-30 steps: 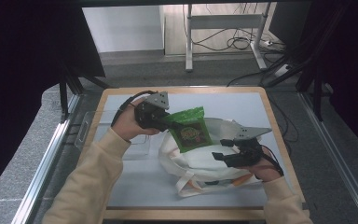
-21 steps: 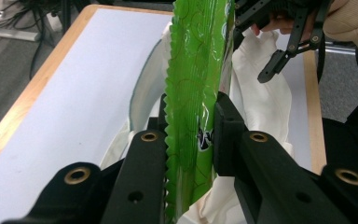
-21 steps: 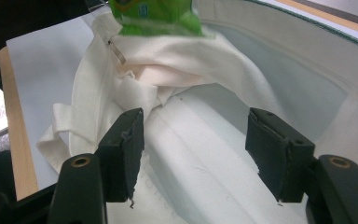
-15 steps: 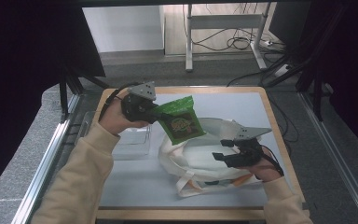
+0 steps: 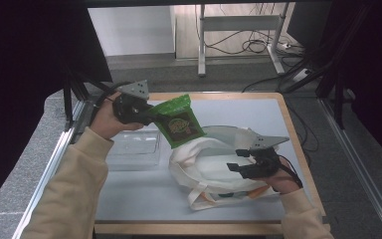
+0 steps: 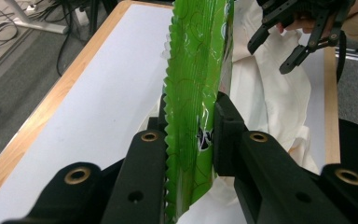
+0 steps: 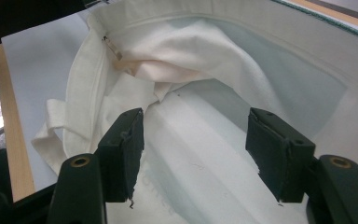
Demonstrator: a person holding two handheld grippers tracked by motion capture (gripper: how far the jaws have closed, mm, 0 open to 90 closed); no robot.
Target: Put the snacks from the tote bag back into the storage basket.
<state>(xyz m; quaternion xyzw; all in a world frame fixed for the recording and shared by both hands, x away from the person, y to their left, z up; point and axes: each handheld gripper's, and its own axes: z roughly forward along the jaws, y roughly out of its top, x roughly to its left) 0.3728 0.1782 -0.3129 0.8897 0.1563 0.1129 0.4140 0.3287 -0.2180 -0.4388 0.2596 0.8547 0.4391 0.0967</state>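
A green snack bag (image 5: 178, 122) hangs in the air above the table, tilted, with my left gripper (image 5: 151, 115) shut on its left edge. In the left gripper view both pads pinch the crinkled green snack bag (image 6: 196, 70). A white cloth tote bag (image 5: 204, 167) lies below and to the right, its mouth gaping. My right gripper (image 5: 239, 167) rests on the tote's right side. Its jaws stand open over the pale inside of the tote bag (image 7: 205, 79), with nothing pinched between the pads.
A clear plastic box (image 5: 134, 148) sits on the white table top (image 5: 129, 194) left of the tote, under the left hand. The table has a wooden rim (image 5: 298, 144). Cables and a desk frame lie on the floor beyond.
The left gripper has carried the green snack bag up and to the left, away from the tote's mouth. The right gripper has stayed where it was.
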